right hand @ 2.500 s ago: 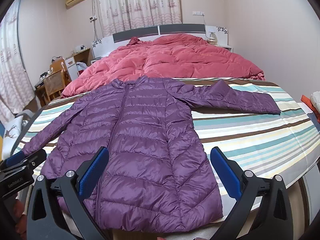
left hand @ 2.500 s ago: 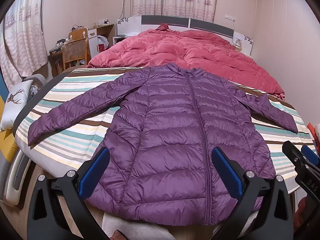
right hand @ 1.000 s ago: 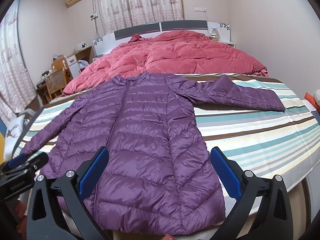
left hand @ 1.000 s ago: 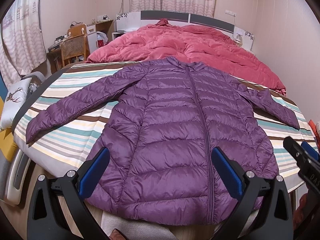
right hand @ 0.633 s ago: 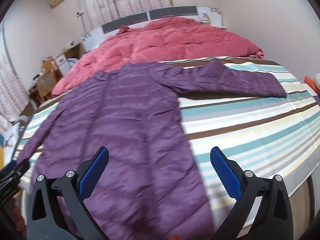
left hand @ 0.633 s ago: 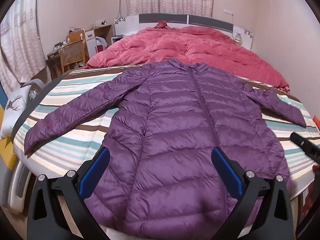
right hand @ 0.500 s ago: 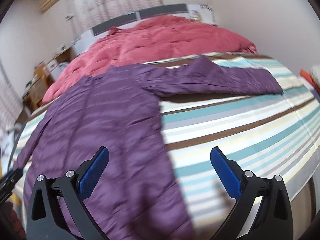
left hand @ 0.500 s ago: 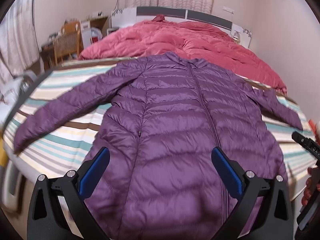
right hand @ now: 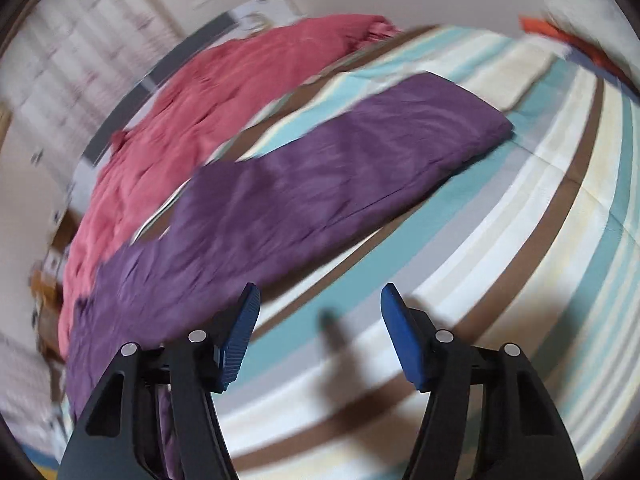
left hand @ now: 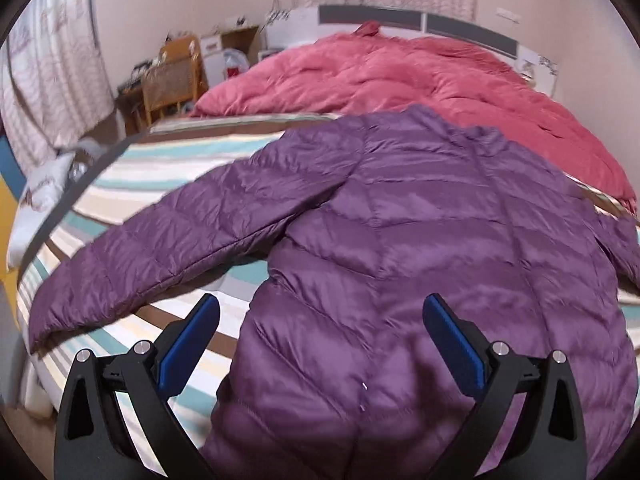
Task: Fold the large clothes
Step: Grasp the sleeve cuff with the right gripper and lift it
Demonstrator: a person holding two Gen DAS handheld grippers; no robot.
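A purple quilted down coat (left hand: 420,264) lies flat, front up, on a striped bedsheet (left hand: 132,176), sleeves spread out. My left gripper (left hand: 320,332) is open and empty, low over the coat's left side near the armpit. In the blurred, tilted right wrist view the coat's right sleeve (right hand: 340,168) stretches across the striped sheet (right hand: 540,220). My right gripper (right hand: 320,320) is open and empty, just above the sheet below that sleeve, its left finger (right hand: 240,320) close to the coat's edge.
A pink-red duvet (left hand: 400,72) is bunched at the head of the bed, behind the coat. A wooden chair and cluttered desk (left hand: 176,76) stand at the far left. A white pillow (left hand: 40,196) lies off the bed's left edge. Orange cloth (right hand: 560,36) lies at the bed's right.
Both grippers have moved forward and down towards the bed. The left has shifted towards the coat's left sleeve, the right has swung right towards the right sleeve and its jaws have narrowed.
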